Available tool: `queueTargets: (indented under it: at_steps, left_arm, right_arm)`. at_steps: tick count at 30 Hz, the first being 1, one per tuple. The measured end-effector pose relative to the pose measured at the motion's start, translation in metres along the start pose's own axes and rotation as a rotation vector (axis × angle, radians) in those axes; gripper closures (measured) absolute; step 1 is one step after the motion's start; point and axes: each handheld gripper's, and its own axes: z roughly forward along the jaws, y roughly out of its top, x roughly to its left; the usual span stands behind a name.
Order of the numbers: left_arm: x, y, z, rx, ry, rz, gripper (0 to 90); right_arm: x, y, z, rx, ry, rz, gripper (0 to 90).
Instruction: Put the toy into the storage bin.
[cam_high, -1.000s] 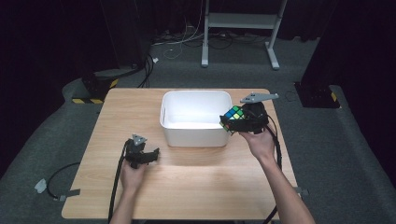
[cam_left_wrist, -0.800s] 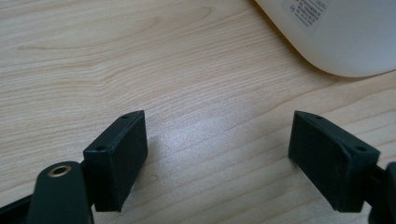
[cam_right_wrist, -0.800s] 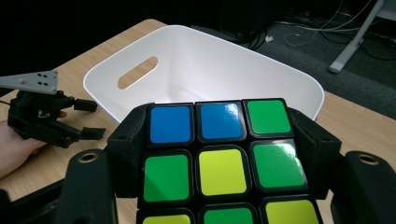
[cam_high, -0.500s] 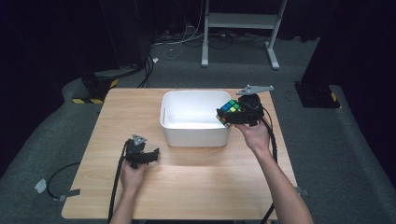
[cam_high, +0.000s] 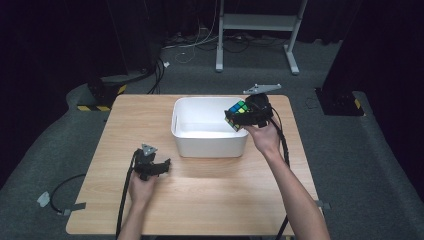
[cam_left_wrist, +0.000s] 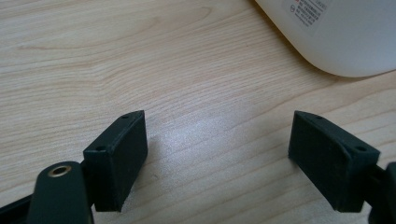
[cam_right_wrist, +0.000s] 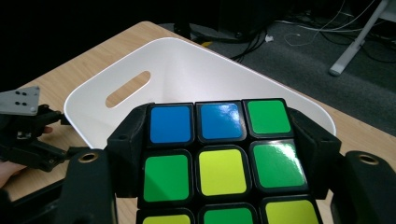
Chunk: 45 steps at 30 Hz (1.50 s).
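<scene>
High view: right gripper (cam_high: 246, 116), jaws clamped on puzzle cube (cam_high: 238, 114), over white bin (cam_high: 210, 145) right rim; left gripper (cam_high: 150, 167) jaws apart, idle on bench (cam_high: 210, 190).

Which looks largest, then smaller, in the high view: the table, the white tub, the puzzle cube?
1. Table, by far the largest.
2. White tub, mid-sized.
3. Puzzle cube, smallest, though held above the tub, so slightly nearer the camera.
</scene>
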Motion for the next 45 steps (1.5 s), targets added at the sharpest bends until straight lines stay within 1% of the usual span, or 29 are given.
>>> queueTargets:
  at_steps: [4,10,18,23,25,27,30,39,42,45]
  left_arm:
    - [0.000,0.000,0.000,0.000,0.000,0.000,19.7]
    - [0.000,0.000,0.000,0.000,0.000,0.000,19.7]
    - [0.000,0.000,0.000,0.001,-0.001,0.000,19.7]
    - [0.000,0.000,0.000,0.000,0.000,0.000,19.7]
    - [0.000,0.000,0.000,0.001,0.000,0.000,19.7]
    - [0.000,0.000,0.000,0.000,0.000,0.000,19.7]
    - [0.000,0.000,0.000,0.001,0.000,0.001,19.7]
    - [0.000,0.000,0.000,0.000,0.000,0.001,19.8]
    - [0.000,0.000,0.000,0.000,0.001,0.001,19.8]
    - [0.000,0.000,0.000,0.000,0.000,0.001,19.8]
  right_arm:
    - [0.000,0.005,0.007,0.004,-0.003,-0.007,33.5]
    - [-0.002,0.011,0.017,0.004,-0.006,-0.004,33.5]
    - [-0.003,0.017,0.030,0.023,-0.015,-0.006,33.5]
    - [-0.005,0.023,0.039,0.030,-0.022,-0.001,33.5]
    - [-0.005,0.023,0.044,0.029,-0.017,0.006,33.5]
    - [-0.005,0.024,0.047,0.038,-0.013,0.008,33.5]
    - [-0.005,0.025,0.055,0.054,-0.020,-0.001,33.5]
    - [-0.005,0.033,0.072,0.056,-0.034,0.018,33.4]
    - [-0.005,0.036,0.076,0.053,-0.026,0.022,33.5]
    - [-0.005,0.038,0.081,0.062,-0.023,0.023,33.4]
